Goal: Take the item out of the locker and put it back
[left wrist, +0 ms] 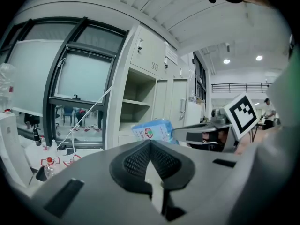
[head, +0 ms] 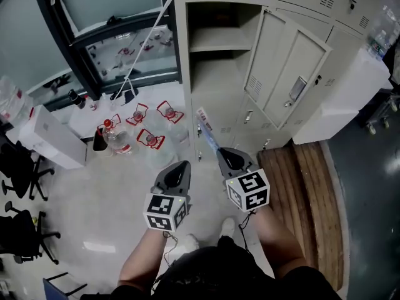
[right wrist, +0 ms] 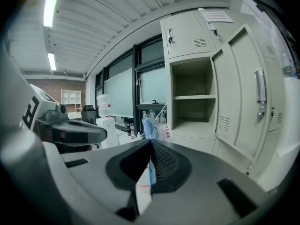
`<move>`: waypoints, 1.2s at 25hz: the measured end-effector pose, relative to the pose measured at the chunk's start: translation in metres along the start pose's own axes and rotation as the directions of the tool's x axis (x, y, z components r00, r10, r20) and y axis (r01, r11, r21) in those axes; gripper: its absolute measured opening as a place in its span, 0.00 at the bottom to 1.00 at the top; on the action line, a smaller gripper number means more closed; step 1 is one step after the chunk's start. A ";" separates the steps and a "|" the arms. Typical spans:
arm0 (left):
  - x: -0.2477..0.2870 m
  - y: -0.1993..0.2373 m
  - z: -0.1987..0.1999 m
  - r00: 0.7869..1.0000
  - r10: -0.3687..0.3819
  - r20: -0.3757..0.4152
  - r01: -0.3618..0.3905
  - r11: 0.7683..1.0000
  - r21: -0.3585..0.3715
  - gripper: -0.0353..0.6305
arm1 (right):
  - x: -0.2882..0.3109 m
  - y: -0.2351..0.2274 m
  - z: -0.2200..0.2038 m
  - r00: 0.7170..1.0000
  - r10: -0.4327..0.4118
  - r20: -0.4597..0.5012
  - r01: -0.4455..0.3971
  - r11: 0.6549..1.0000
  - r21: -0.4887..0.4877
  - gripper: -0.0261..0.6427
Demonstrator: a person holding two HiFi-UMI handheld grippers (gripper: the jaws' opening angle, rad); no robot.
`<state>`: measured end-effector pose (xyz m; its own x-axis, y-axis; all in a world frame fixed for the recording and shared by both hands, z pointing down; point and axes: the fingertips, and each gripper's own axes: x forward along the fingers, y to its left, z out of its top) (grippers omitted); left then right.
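Note:
The item is a flat blue-and-white packet (head: 208, 137), and my right gripper (head: 230, 157) is shut on its rear edge. In the right gripper view the packet (right wrist: 151, 125) sticks up edge-on past the gripper (right wrist: 151, 146), in front of the open locker compartment (right wrist: 192, 108). That compartment (head: 215, 61) has one shelf and looks empty, and its door (head: 289, 74) is swung out to the right. My left gripper (head: 180, 167) hangs beside the right one, shut, with nothing in it. In the left gripper view the gripper (left wrist: 150, 143) has the packet (left wrist: 152, 130) to its right.
Several water bottles with red handles (head: 150, 119) lie on the floor left of the locker. Slatted wooden boards (head: 306, 186) lie at the right. Office chairs (head: 19, 167) and a white box (head: 53, 136) stand at the left. More closed lockers (head: 325, 5) continue rightward.

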<state>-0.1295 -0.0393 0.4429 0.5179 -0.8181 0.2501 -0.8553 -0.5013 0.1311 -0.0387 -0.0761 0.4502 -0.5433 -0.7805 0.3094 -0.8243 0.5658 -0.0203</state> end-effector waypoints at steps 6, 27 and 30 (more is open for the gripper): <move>0.000 -0.011 -0.005 0.999 -0.052 -0.014 0.052 0.999 0.015 0.06 | -0.016 0.002 -0.003 0.999 -0.036 0.015 0.036 0.999 0.024 0.05; 0.065 -0.043 0.010 0.999 -0.052 -0.003 0.052 0.999 0.016 0.06 | -0.019 -0.070 0.012 0.999 -0.033 0.036 0.033 0.999 -0.017 0.05; 0.080 -0.048 0.013 0.999 -0.035 0.001 0.035 0.999 0.014 0.06 | -0.015 -0.087 0.017 0.999 -0.016 0.045 0.017 0.999 -0.033 0.05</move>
<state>-0.0462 -0.0844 0.4444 0.5474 -0.8003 0.2447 -0.8363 -0.5335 0.1262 0.0384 -0.1183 0.4308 -0.5369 -0.8006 0.2661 -0.8279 0.5607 0.0165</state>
